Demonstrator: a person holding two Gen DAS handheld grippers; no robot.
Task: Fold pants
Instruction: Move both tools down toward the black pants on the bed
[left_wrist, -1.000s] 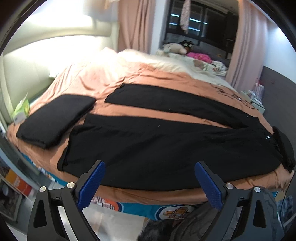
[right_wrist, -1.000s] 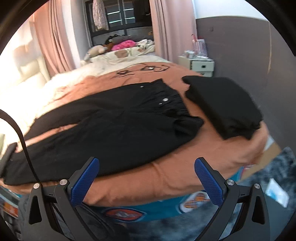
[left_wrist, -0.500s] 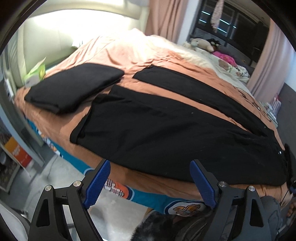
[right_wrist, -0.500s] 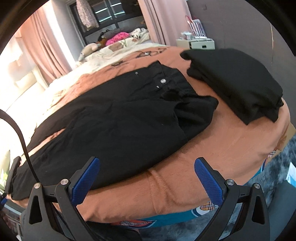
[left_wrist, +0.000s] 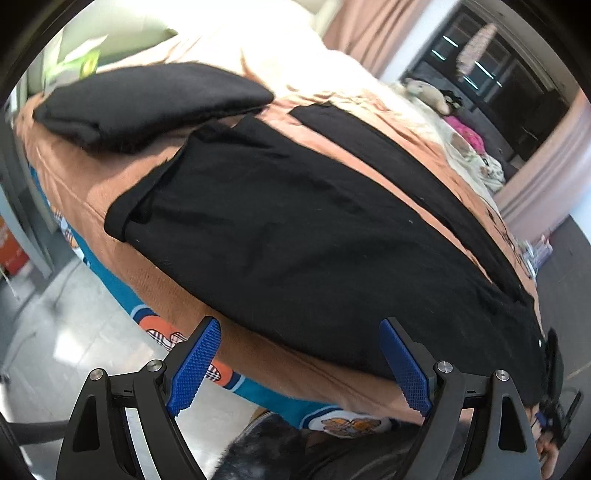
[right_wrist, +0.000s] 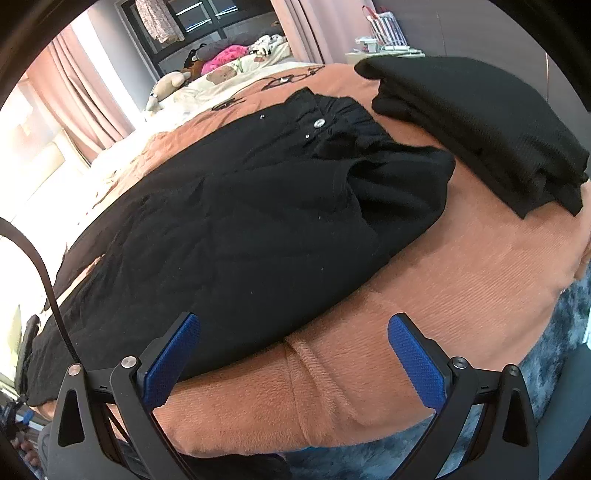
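On the peach bedspread black pants lie spread flat; left gripper and right gripper hover agape, empty, the right's jaws just narrowed slightly.

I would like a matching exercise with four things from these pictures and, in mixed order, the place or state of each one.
Things:
1. pants
2. folded pile
3. right gripper
4. soft toy

Places or states:
A. far end of the bed, near the curtain
B. spread flat on the orange blanket
C. open, holding nothing
D. stacked beside the waistband

Pairs: 1-B, 2-D, 3-C, 4-A
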